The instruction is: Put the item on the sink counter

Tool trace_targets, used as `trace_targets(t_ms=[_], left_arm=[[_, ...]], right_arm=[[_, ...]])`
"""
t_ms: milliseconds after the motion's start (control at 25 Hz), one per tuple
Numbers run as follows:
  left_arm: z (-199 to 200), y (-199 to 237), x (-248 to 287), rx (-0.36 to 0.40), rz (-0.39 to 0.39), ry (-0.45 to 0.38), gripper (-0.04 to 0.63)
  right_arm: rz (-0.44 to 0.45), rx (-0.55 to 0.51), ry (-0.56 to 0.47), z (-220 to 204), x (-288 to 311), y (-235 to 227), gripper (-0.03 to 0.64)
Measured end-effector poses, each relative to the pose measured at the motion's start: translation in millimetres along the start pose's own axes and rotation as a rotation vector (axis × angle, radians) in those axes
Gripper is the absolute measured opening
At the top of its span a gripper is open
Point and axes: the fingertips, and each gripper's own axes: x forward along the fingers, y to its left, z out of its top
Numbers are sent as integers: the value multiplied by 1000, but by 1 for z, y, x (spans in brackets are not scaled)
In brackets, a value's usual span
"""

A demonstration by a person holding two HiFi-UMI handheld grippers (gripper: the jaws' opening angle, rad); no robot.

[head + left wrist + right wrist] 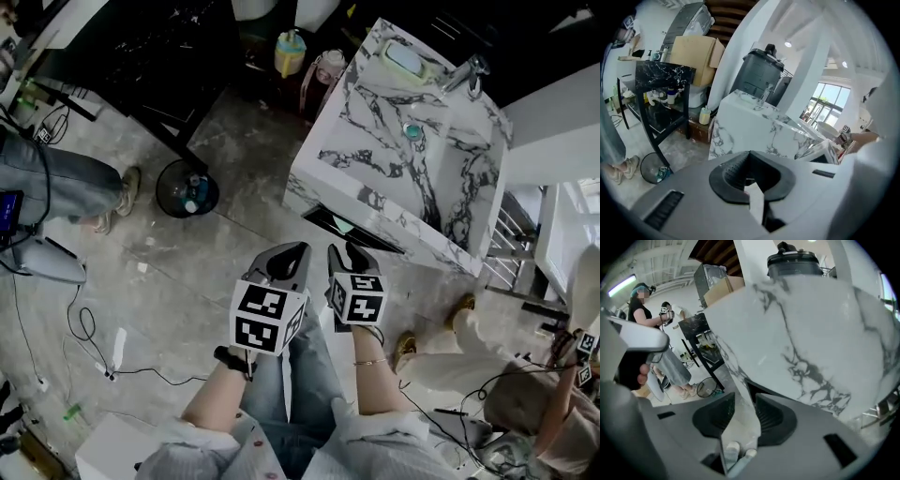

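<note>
The white marble sink counter [375, 159] stands ahead of me, with a faucet [466, 73], a green soap dish [405, 58] and a teal drain plug [412, 129] in the basin. Both grippers hang side by side over the floor, short of the counter's near edge. My left gripper [286, 262] has its pad tips together [750, 154] with nothing seen between them. My right gripper [349, 258] stands slightly open [744, 401]; through the narrow gap only floor and shoes show. The marble side [811, 333] fills the right gripper view. I see no item in either gripper.
A yellow bottle [290, 52] and a pink bottle [322, 73] stand on the floor left of the counter. A round waste bin [187, 187] sits beside a black table [665, 75]. A person in jeans [56, 183] stands left, another [525, 394] sits at right. Cables [94, 337] cross the floor.
</note>
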Motion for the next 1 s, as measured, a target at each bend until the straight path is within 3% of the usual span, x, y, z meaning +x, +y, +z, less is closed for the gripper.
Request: trace_targets(t_ms=[320, 600, 1000], left_arm=[[51, -36, -31, 31, -32, -49, 15], [89, -59, -65, 80, -62, -77, 15], [159, -101, -100, 138, -135, -219, 15]], right_arm=[[86, 8, -78, 65, -83, 24, 121], [120, -59, -168, 127, -140, 36, 75], [196, -147, -380, 200, -226, 65, 24]])
